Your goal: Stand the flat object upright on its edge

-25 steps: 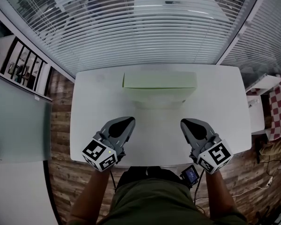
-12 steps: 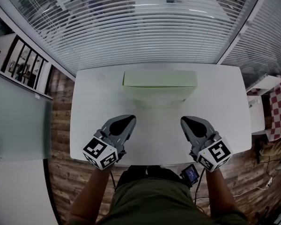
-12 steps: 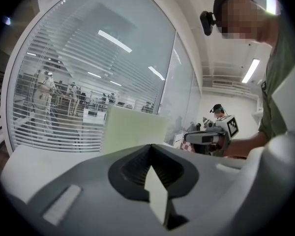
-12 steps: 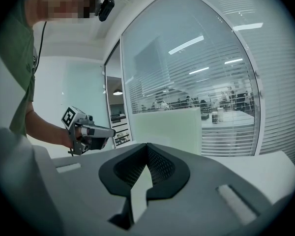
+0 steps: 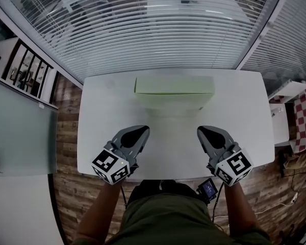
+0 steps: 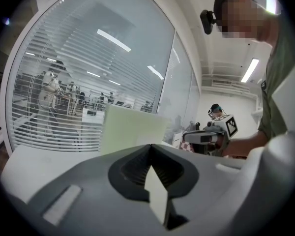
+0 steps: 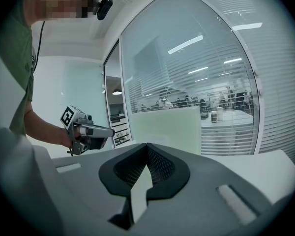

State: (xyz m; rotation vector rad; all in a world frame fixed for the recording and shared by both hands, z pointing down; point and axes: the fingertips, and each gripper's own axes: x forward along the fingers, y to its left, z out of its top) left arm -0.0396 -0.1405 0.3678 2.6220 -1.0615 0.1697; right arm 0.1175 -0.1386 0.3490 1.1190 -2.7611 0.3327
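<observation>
I am looking at the pale green flat object [image 5: 174,86], which is sitting at the upper centre of the head view, on the far side of the white table [image 5: 99,116] and well apart from both grippers. I am judging it to be a light, stiff board or thin box with a matte skin. It should be easy to lift, hard to bend, and quick to topple once it is balancing on a narrow edge. I am planning to pinch it at its two short ends, one gripper to each, or along the top long edge.

The left gripper [image 5: 142,130] and the right gripper [image 5: 201,131] are hovering low in the frame over the near part of the table. Each is showing its fingers pressed together at the tips with nothing between them.

The head view is giving me only a green band with a paler face beneath it. The left gripper view is showing the object [image 6: 132,129] as a tall panel rising before the window blinds [image 6: 54,97], and the right gripper view [image 7: 169,129] is showing the same. So it may already be standing up, though the wide lens is leaving me unsure.
</observation>
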